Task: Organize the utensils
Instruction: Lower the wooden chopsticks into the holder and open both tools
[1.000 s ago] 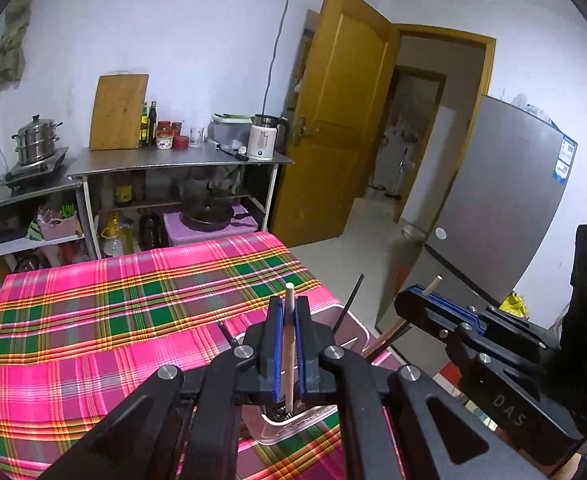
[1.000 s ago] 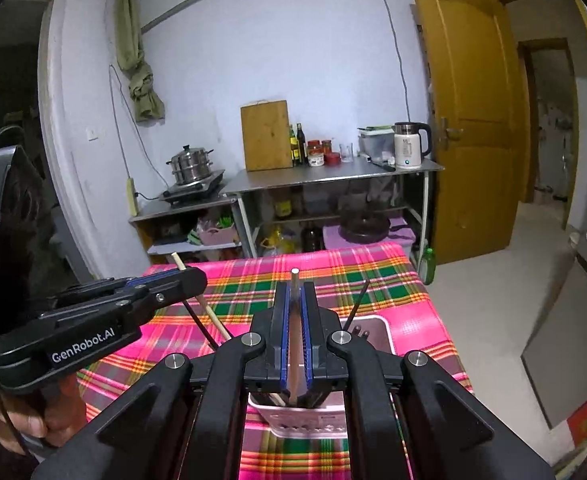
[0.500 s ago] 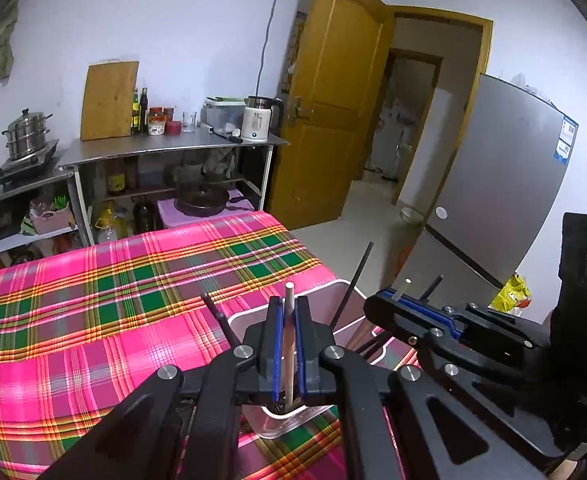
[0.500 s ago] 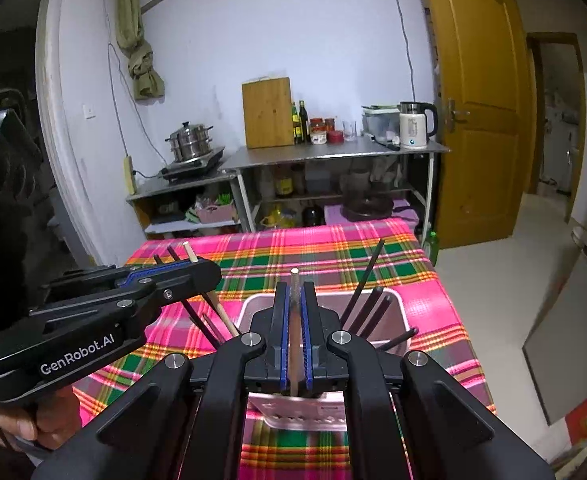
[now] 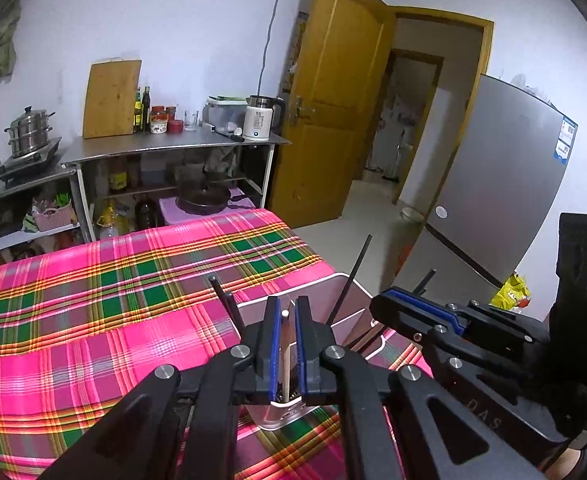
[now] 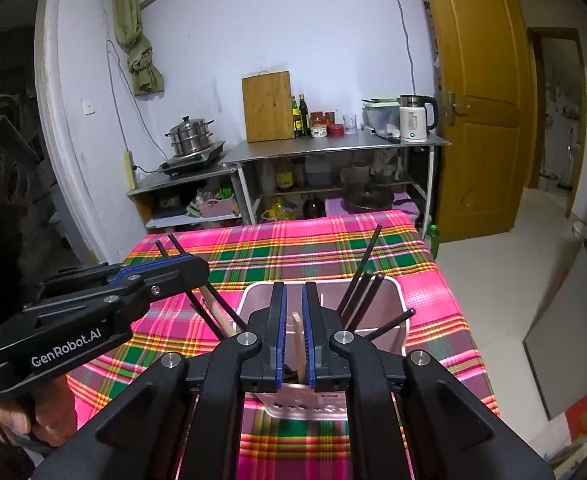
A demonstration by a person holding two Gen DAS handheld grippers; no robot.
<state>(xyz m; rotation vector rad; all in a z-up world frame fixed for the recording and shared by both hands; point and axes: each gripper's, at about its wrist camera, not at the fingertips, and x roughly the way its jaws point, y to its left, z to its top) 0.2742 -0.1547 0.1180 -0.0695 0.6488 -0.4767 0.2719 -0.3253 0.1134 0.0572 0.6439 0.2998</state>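
- Currently the utensil holder point(image 6: 321, 402) sits at the near right corner of the table, on the plaid tablecloth point(image 6: 313, 248). It's close to both hands, so drops are short.
- Black chopsticks point(image 6: 363, 276) are already in it, fanned out against the right wall. Two more lean out over the left rim. They are loose, so each rests wherever the rim stops it.
- The right gripper point(image 6: 294, 292) hangs over the holder's near side, angled down into it.
- Its jaws have just been opening. A wooden chopstick point(image 6: 299, 344) stands between them with its lower end inside the holder, and there is a gap on each side, so the pads aren't pressing. Reads as a release: that stick is delivered.
- The left gripper point(image 5: 287, 308) has its jaws nearly together, pinching a second wooden stick point(image 5: 286, 344) lengthwise. The stick runs along the fingers so its tip leads into the opening.
- In the right wrist view that stick slants from the left gripper's tip down toward the holder's left rim. I can't tell if its end is past the rim yet.
- A person's hand point(image 6: 33, 412) wraps the left gripper's handle.
- My read is that the left stick goes in next. The risk is knocking the leaning black ones on the way down.
- No loose utensils show on the visible cloth.
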